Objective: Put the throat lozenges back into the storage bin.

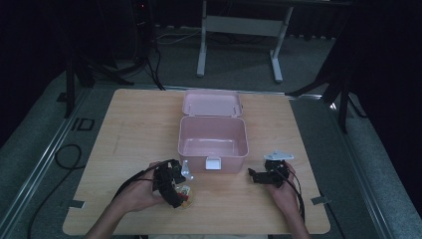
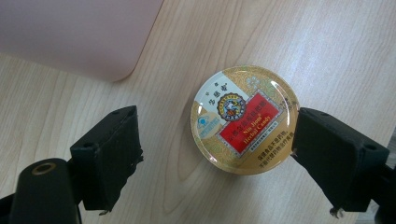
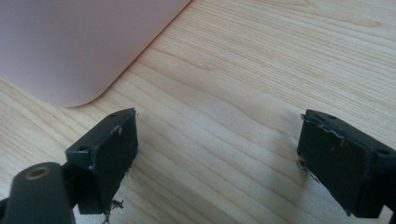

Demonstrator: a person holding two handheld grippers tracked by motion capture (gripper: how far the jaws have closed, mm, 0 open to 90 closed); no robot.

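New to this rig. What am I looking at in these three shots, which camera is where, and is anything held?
No robot arm here: a person holds a two-jaw tool in each hand. The high view looks down on a wooden table from above the person's side. On it stands an open pink box with its lid folded back. The other two pictures come from cameras riding on the tools, looking along their black jaws. The left gripper is open around a round candy tin that lies flat on the wood; one jaw looks to touch its rim, the other stands apart, so nothing is clamped yet. The right gripper is open over bare wood near the box's corner.
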